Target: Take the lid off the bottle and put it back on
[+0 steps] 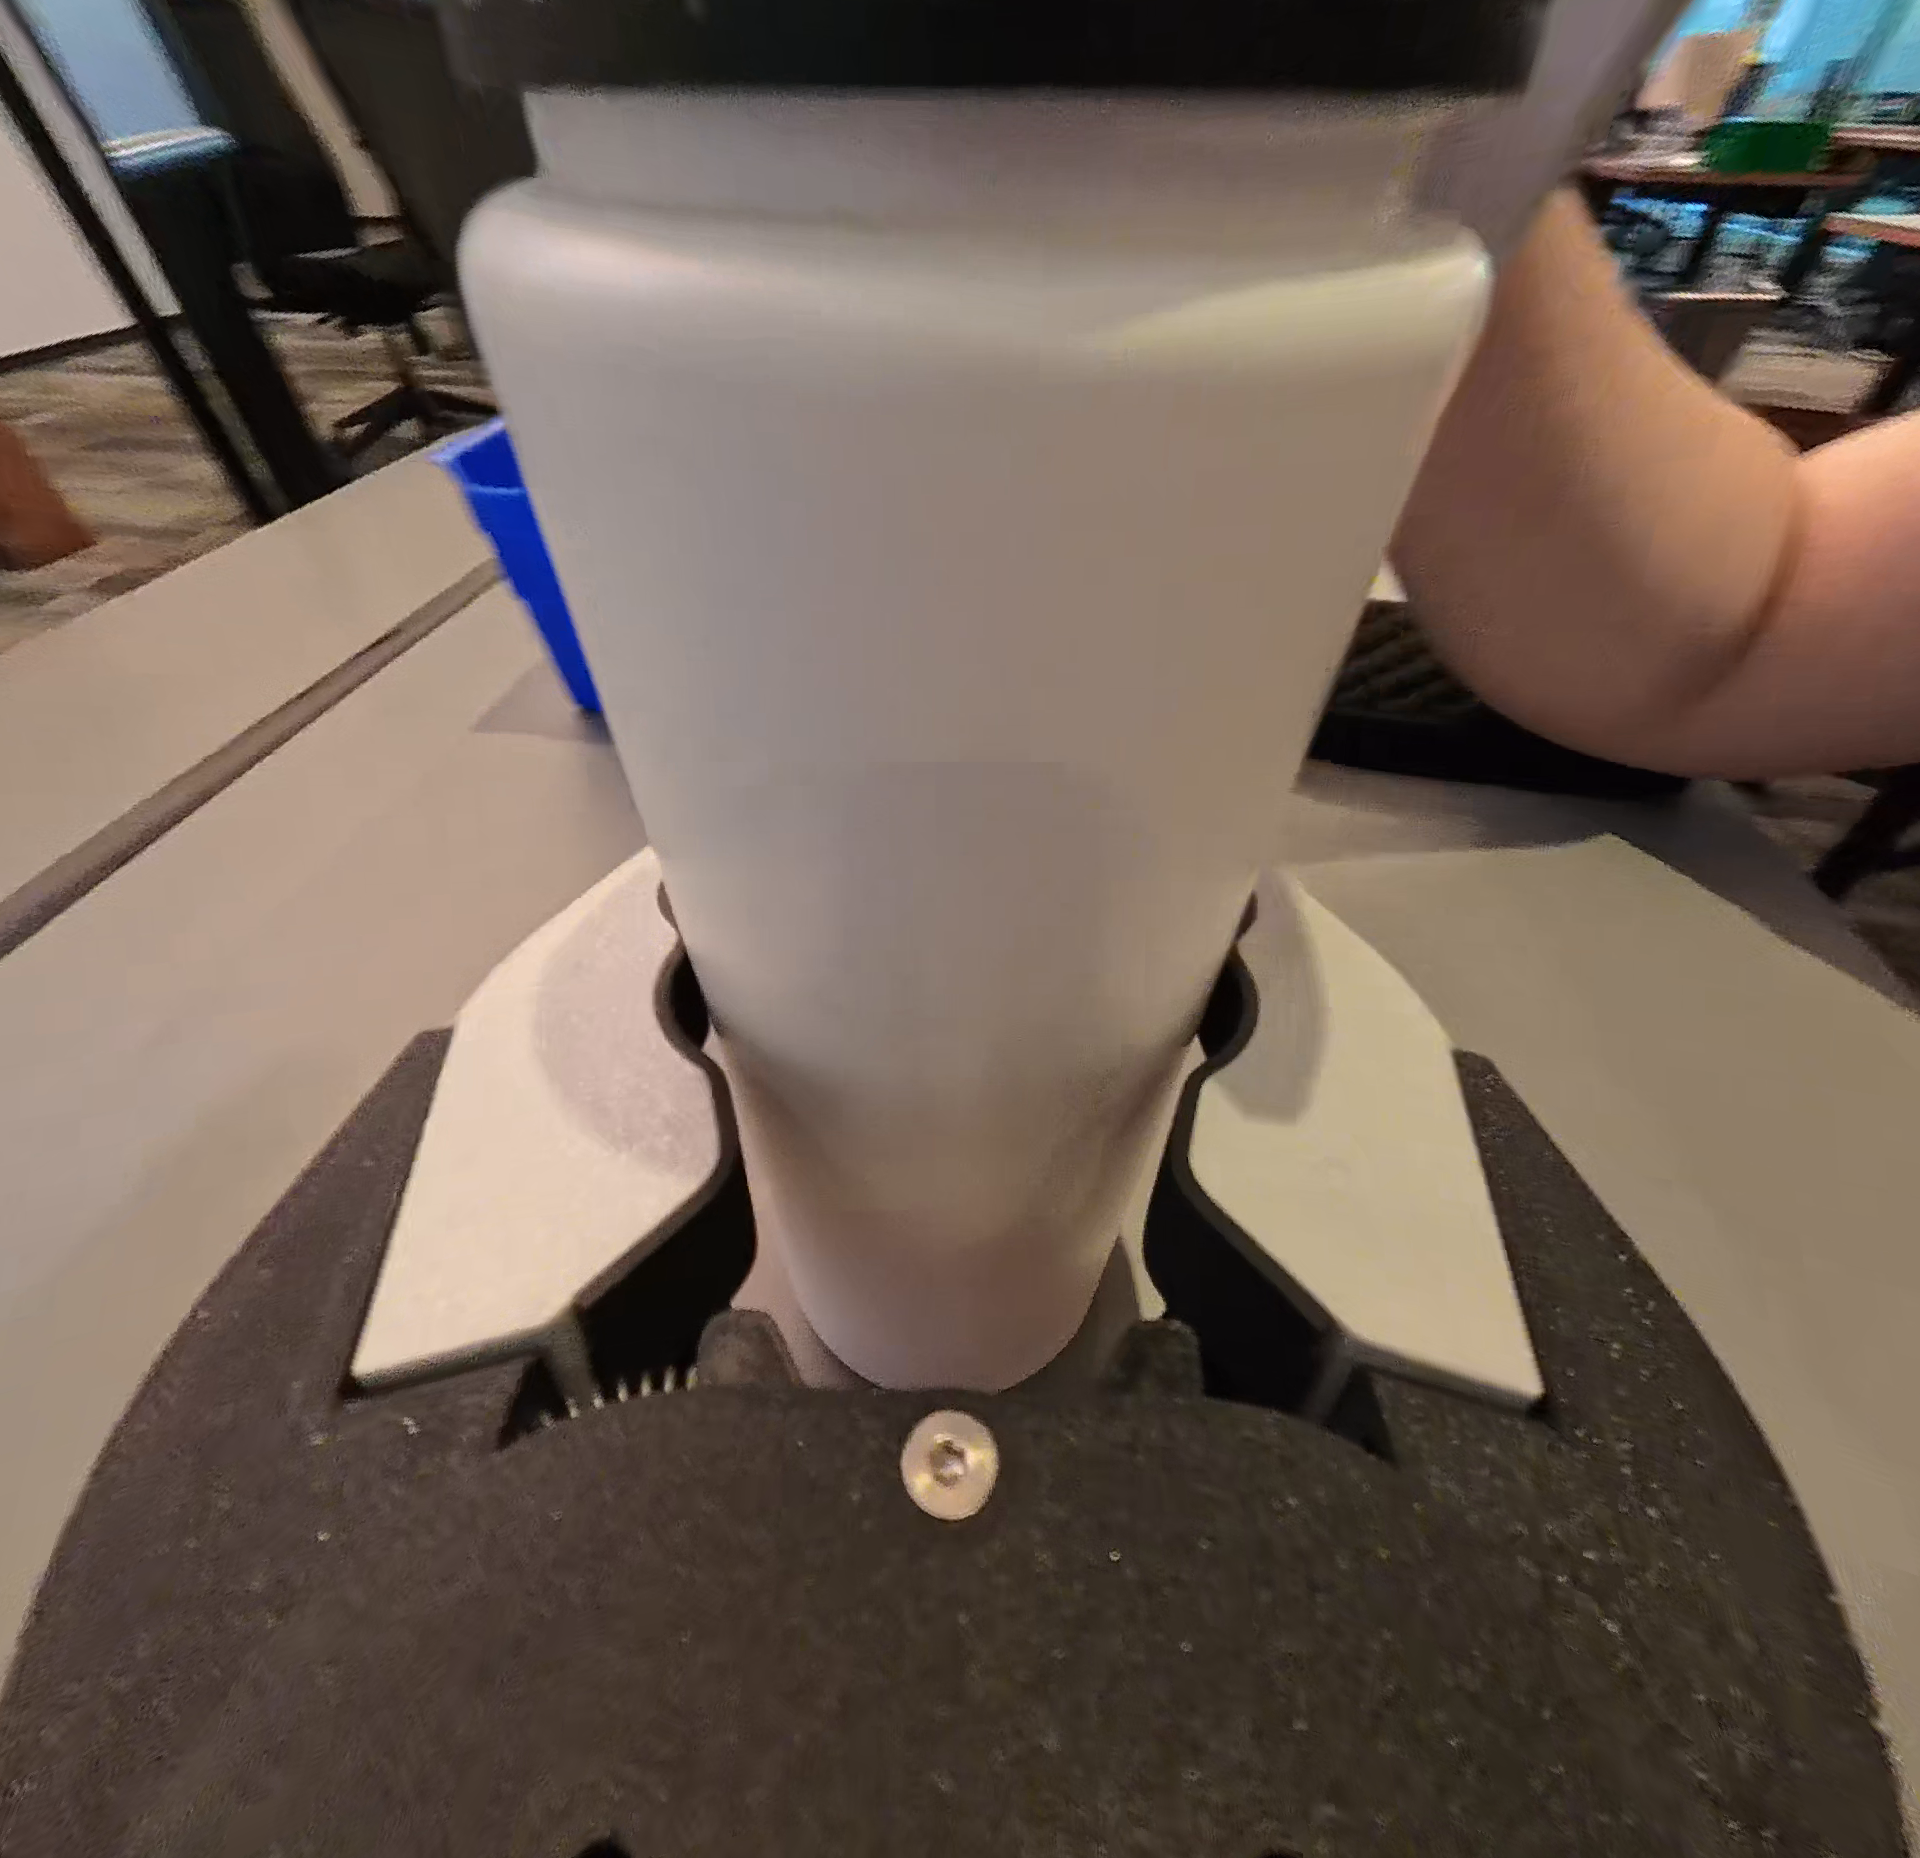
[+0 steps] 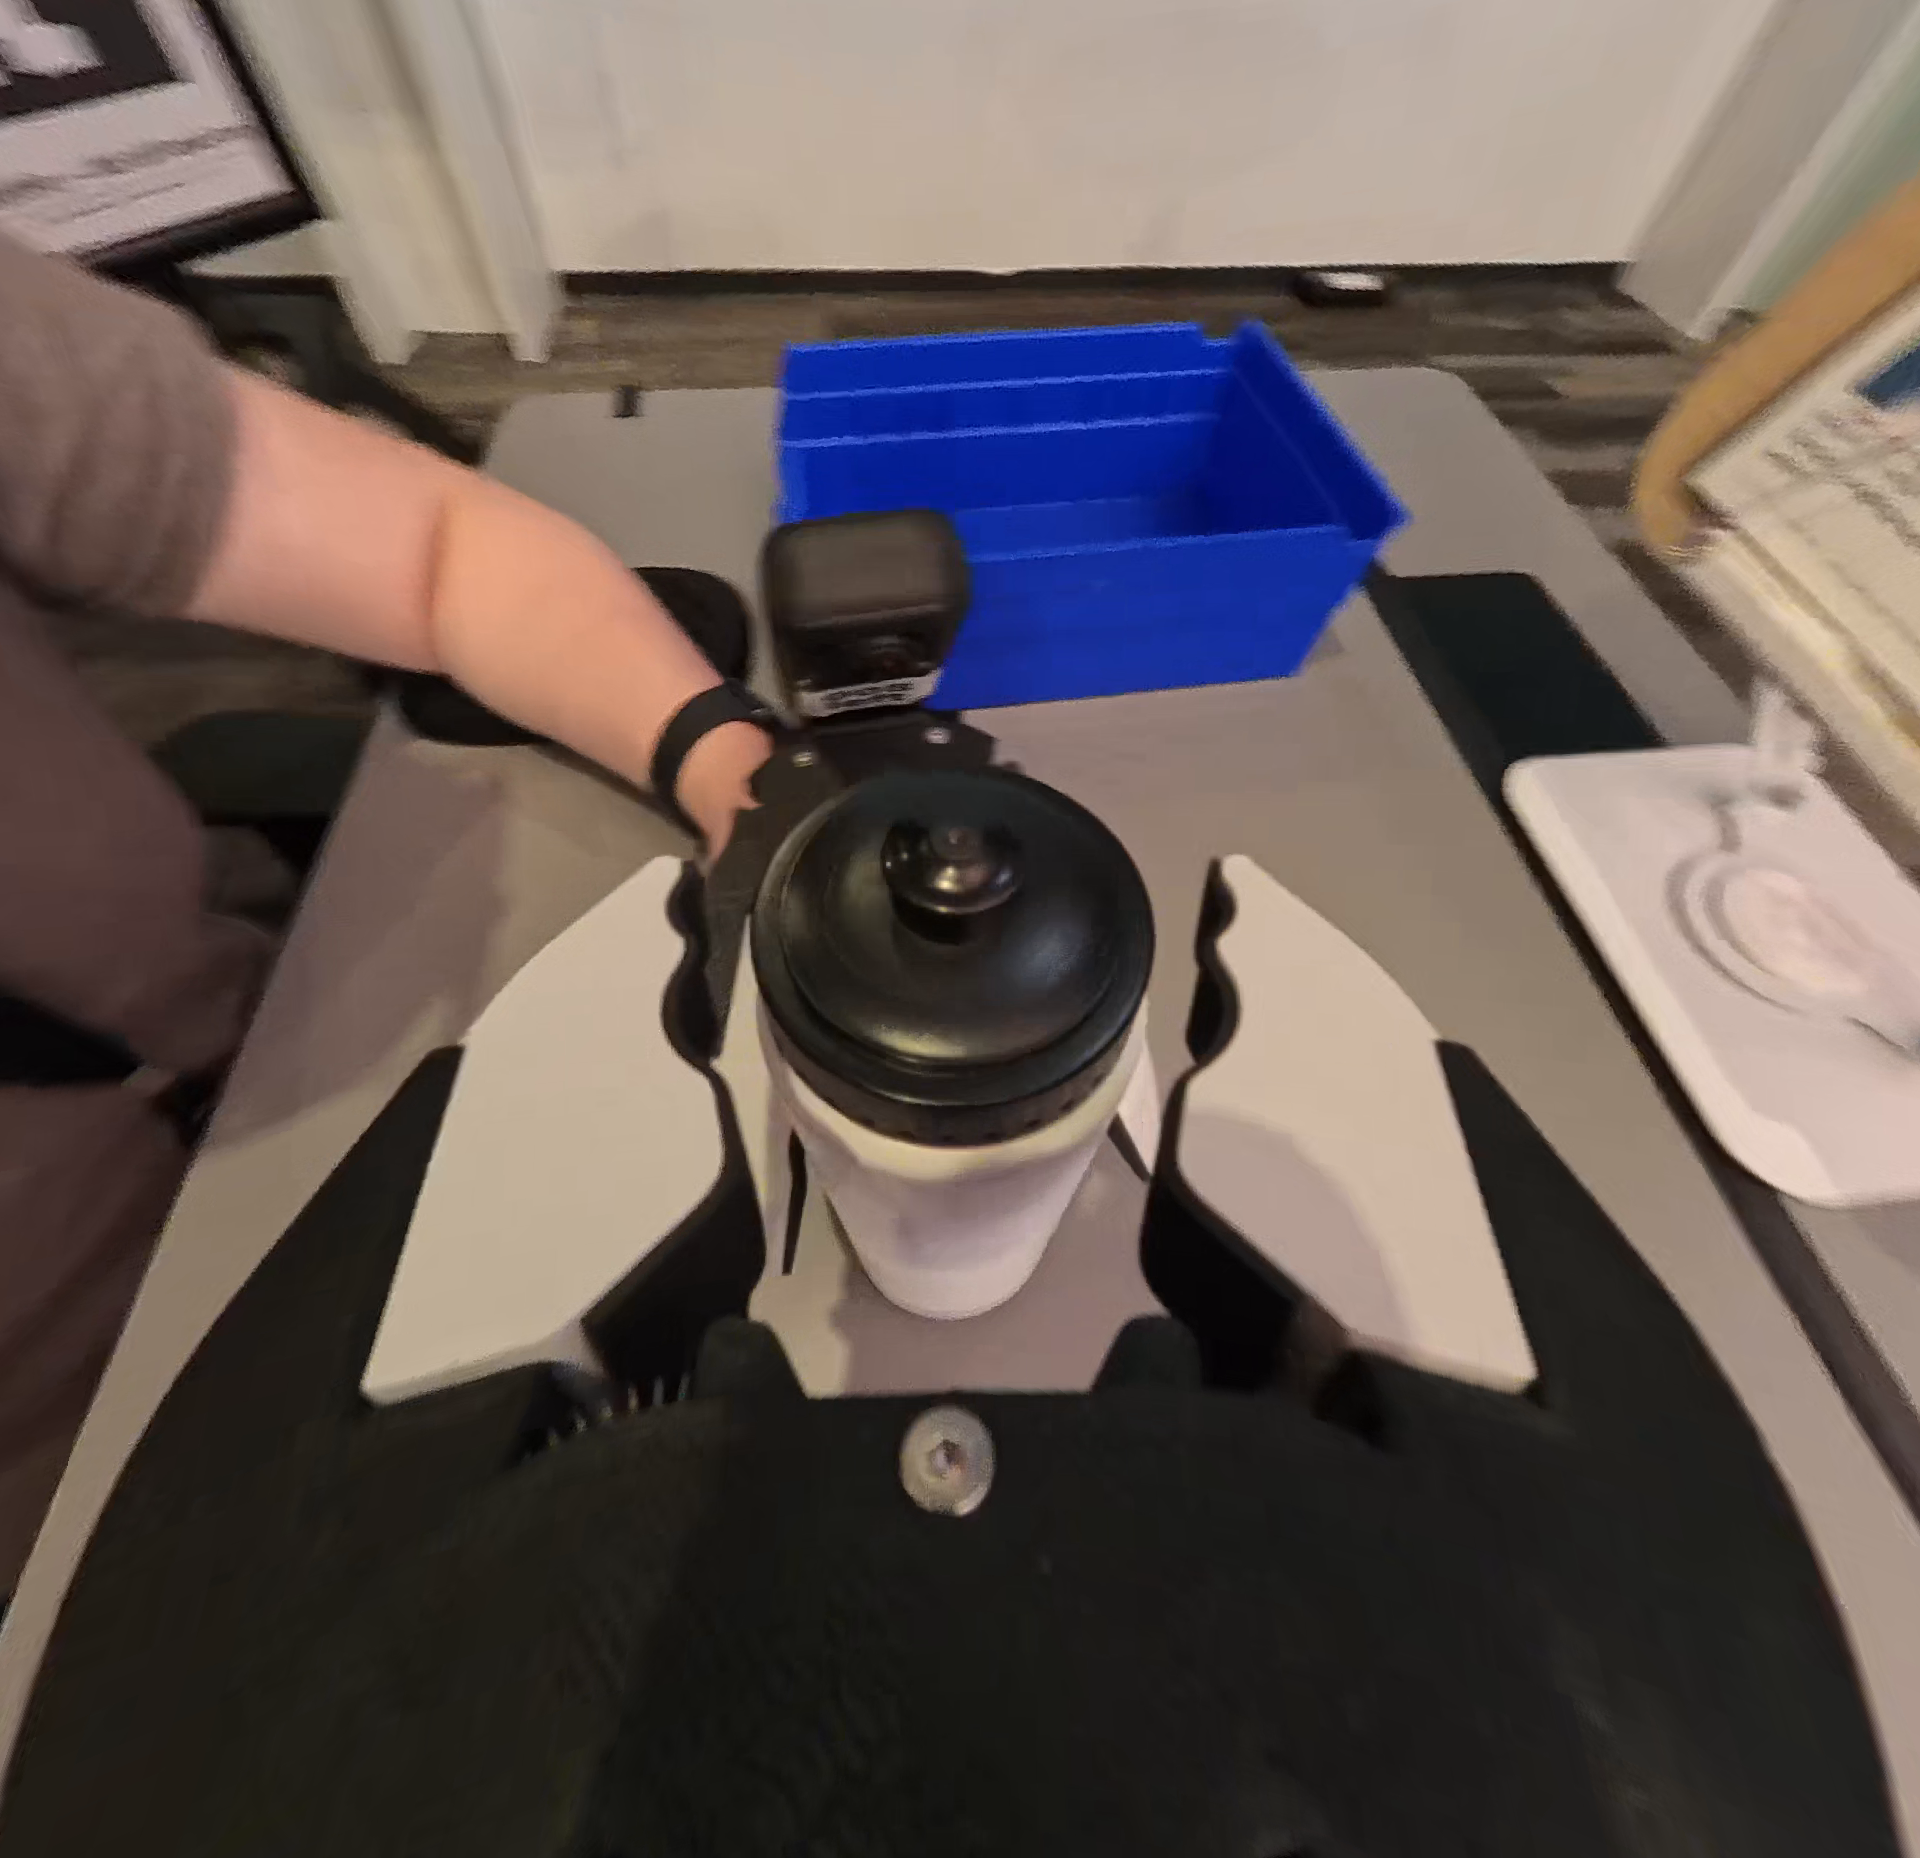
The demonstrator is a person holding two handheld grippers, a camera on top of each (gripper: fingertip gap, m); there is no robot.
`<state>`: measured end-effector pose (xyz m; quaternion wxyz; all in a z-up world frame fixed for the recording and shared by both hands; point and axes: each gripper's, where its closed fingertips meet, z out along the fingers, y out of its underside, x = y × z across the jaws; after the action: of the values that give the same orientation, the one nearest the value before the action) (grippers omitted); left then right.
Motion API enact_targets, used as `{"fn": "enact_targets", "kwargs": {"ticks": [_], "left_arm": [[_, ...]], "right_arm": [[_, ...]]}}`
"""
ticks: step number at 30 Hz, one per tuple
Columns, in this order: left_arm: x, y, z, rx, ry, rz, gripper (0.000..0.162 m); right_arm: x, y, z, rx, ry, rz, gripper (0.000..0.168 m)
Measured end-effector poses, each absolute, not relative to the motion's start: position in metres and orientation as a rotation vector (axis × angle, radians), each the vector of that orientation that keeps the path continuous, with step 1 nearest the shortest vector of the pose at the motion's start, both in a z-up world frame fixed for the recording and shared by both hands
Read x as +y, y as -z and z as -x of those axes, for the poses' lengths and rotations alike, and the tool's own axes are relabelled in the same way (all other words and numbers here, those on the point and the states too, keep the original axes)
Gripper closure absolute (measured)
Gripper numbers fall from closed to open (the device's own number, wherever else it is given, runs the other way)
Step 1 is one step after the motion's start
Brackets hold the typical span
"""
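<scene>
We saw the white bottle standing upright on the grey bench, its black lid screwed on, with a small spout rising from the lid's middle. The left tool was clenched on the bottle: its two white fingers pressed against the lower body from either side, and the bottle filled nearly the whole of the left wrist view, the dark lid band crossing the top edge.

In the right wrist view the right tool hung above the bottle, looking down on the lid. Its fingers stood spread on either side of the lid with bench showing in the gaps, so it was released and touched nothing. Beyond the lid the left tool showed again, with its small black camera mounted on top and a person's hand with a black wristband gripping it.

A blue bin sat on the far side of the bench, well behind the bottle; in the left wrist view only its corner peeked out to the left of the bottle. On the right side of the bench lay a white tray. A forearm crossed the right part of the left wrist view.
</scene>
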<state>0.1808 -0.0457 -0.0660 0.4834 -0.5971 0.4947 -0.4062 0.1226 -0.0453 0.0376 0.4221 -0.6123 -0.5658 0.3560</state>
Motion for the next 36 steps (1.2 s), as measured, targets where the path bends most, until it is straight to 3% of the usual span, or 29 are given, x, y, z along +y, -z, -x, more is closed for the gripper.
{"fn": "enact_targets", "kwargs": {"ticks": [4, 7, 16, 21, 27, 31, 36], "left_arm": [[-0.023, 0.066, -0.169, 1.084, 0.875, 1.534, 0.067], [-0.024, 0.067, -0.17, 1.081, 0.865, 1.546, 0.067], [-0.078, 0.068, -0.186, 1.382, 1.1, 1.374, 0.067], [-0.08, 0.067, -0.189, 1.366, 1.122, 1.389, 0.067], [-0.06, 0.068, -0.184, 1.286, 1.005, 1.459, 0.067], [-0.057, 0.069, -0.186, 1.256, 0.975, 1.492, 0.067], [-0.065, 0.069, -0.188, 1.302, 1.007, 1.472, 0.067]], "right_arm": [[-0.026, -0.033, -0.115, -1.245, -0.629, 1.693, 0.077], [-0.021, -0.025, -0.115, -1.226, -0.483, 1.747, 0.088], [-0.079, -0.025, -0.124, -1.697, -0.814, 1.42, 0.088], [-0.075, -0.028, -0.125, -1.627, -0.994, 1.435, 0.088], [-0.051, -0.035, -0.12, -1.396, -0.679, 1.687, 0.078], [-0.047, -0.021, -0.126, -1.315, -0.453, 1.869, 0.086], [-0.057, -0.02, -0.128, -1.427, -0.517, 1.842, 0.086]]}}
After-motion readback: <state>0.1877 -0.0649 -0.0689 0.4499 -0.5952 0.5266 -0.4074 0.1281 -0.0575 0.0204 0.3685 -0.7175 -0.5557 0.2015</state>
